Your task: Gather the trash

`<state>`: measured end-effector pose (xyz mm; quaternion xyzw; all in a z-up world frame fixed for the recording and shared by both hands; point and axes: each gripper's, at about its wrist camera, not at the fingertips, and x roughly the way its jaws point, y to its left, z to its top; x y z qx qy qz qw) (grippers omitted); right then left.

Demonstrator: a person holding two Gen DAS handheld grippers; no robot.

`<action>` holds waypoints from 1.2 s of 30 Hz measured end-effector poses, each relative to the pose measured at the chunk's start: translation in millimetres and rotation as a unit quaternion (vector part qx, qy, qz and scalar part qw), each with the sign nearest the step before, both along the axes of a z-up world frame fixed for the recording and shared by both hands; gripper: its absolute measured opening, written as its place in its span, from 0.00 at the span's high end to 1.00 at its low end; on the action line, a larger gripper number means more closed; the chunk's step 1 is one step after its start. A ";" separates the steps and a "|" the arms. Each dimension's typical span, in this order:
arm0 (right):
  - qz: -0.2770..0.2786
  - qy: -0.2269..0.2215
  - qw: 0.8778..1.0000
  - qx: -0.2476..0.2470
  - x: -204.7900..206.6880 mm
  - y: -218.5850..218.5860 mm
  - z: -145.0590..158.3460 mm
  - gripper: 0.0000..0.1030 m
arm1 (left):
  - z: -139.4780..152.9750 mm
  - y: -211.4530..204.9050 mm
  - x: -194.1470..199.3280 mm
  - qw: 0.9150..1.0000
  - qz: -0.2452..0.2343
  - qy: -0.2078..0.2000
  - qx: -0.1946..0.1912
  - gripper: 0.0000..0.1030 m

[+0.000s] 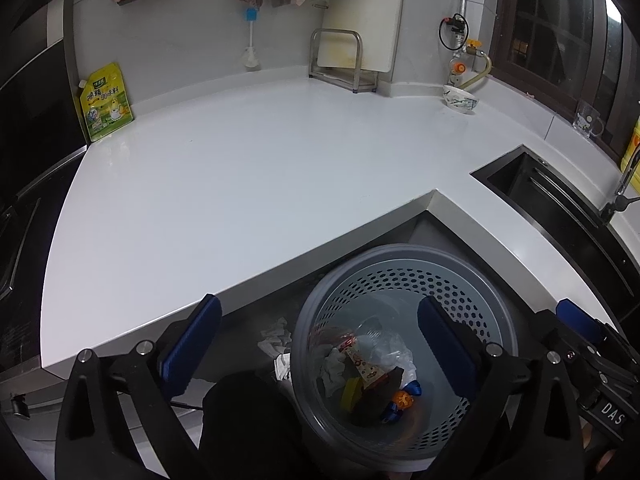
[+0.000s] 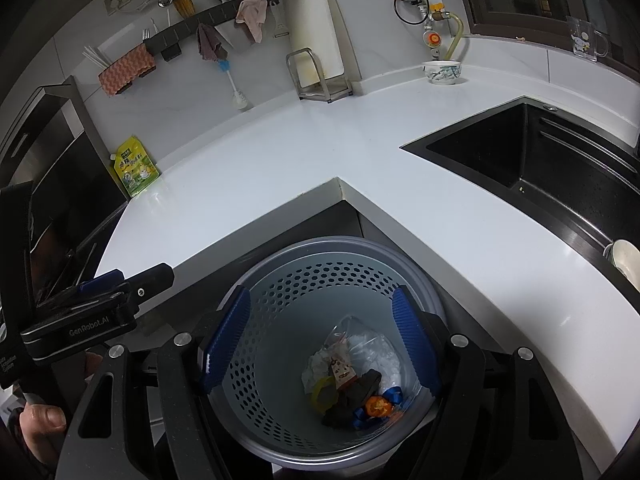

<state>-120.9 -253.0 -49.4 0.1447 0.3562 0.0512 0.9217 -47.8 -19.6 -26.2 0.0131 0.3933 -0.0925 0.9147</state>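
Currently both grippers hang over the grey perforated trash bin (image 2: 280, 320) on the floor in the counter's inner corner: left gripper (image 1: 320, 344) and right gripper (image 2: 320, 344) both spread wide, nothing between the pads. Trash (image 2: 352, 376) lies at the bin bottom: crumpled plastic, wrappers, something orange. White countertop (image 1: 240, 184) carries a yellow seasoning pouch (image 1: 105, 101) at the wall.

trash (image 2: 352, 380) in bin (image 2: 280, 280), counter (image 2: 260, 168) behind — sink (image 2: 520, 152) rt
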 end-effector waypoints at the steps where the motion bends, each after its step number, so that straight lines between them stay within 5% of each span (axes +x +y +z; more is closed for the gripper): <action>1: 0.000 0.000 1.000 0.000 -0.1 -0.1 0.1 0.32 | 0.0 -0.6 0.6 1.000 0.001 0.000 0.001 0.06; 36: -0.019 -0.003 1.000 0.004 -7.8 -4.0 -0.7 0.32 | 12.8 5.0 2.0 1.000 0.006 -0.007 0.004 0.06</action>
